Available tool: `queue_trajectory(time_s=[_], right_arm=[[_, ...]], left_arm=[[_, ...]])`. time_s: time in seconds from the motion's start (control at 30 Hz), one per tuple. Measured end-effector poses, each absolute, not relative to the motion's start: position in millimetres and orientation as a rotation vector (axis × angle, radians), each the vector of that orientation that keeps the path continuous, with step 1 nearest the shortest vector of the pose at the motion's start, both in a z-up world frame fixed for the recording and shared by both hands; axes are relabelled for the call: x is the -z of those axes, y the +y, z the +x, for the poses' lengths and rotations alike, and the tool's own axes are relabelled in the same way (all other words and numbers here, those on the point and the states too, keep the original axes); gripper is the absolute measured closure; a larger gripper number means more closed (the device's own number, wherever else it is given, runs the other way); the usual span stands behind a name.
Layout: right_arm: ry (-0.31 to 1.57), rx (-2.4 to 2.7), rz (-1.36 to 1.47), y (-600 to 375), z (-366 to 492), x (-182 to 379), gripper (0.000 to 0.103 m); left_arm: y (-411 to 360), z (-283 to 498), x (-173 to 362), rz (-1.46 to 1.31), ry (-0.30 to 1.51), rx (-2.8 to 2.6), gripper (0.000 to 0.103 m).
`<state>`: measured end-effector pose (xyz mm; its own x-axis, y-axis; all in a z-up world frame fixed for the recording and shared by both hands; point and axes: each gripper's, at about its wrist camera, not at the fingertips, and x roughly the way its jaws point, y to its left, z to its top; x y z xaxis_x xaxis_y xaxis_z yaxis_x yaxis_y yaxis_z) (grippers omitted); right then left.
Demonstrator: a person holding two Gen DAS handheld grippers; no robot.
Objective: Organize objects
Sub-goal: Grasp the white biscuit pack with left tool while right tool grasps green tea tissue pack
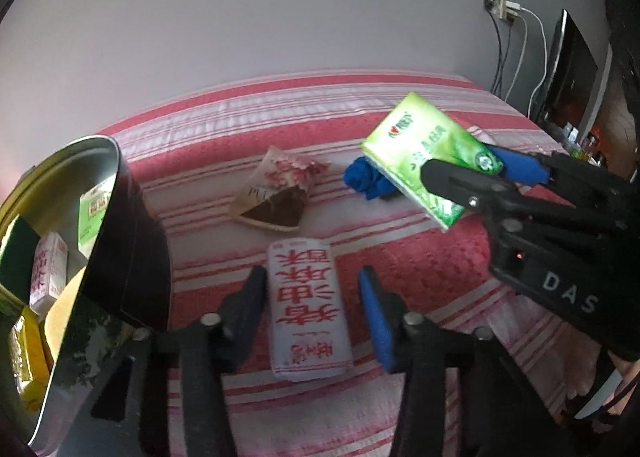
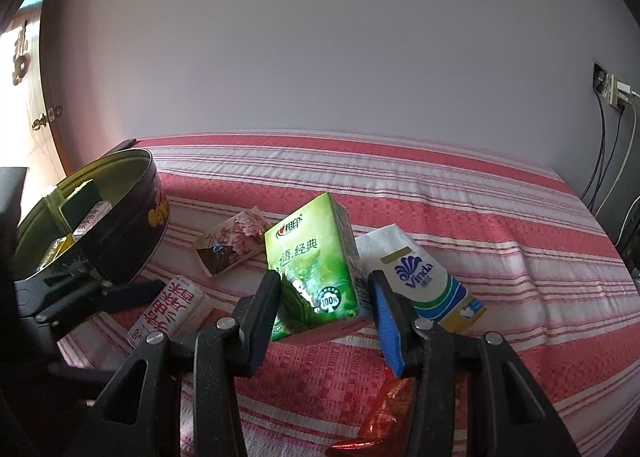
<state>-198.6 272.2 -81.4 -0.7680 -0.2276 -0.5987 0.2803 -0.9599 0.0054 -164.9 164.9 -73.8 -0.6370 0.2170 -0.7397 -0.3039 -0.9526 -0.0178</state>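
Note:
My left gripper [image 1: 312,275] points down at the striped bed, open. A white tissue pack with red characters [image 1: 308,309] lies flat between its fingers, with a gap showing at the blue pad [image 1: 376,321]. My right gripper [image 2: 324,281] is shut on a green tissue pack [image 2: 312,269] and holds it tilted above the bed. The left wrist view shows that green pack [image 1: 424,161] in the air at the right. A round black tin [image 1: 120,217] stands open at the left and holds several packs.
A floral pack [image 1: 280,189] and a crumpled blue item [image 1: 368,179] lie further back on the red-and-white striped cover [image 1: 420,257]. A Vinda tissue pack [image 2: 424,281] and a red foil wrapper [image 2: 384,409] lie near my right gripper. Wall sockets with cables [image 1: 500,5] and a screen [image 1: 568,69] are at the right.

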Motion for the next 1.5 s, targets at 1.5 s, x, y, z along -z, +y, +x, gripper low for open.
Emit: queue_trajectory(time_s=[1.5], right_arm=[[0.171,2.738,0.896,263,-198,82,0.047]], left_arm=[[143,-139,51,-0.847,0.085,-2.832,0.069]])
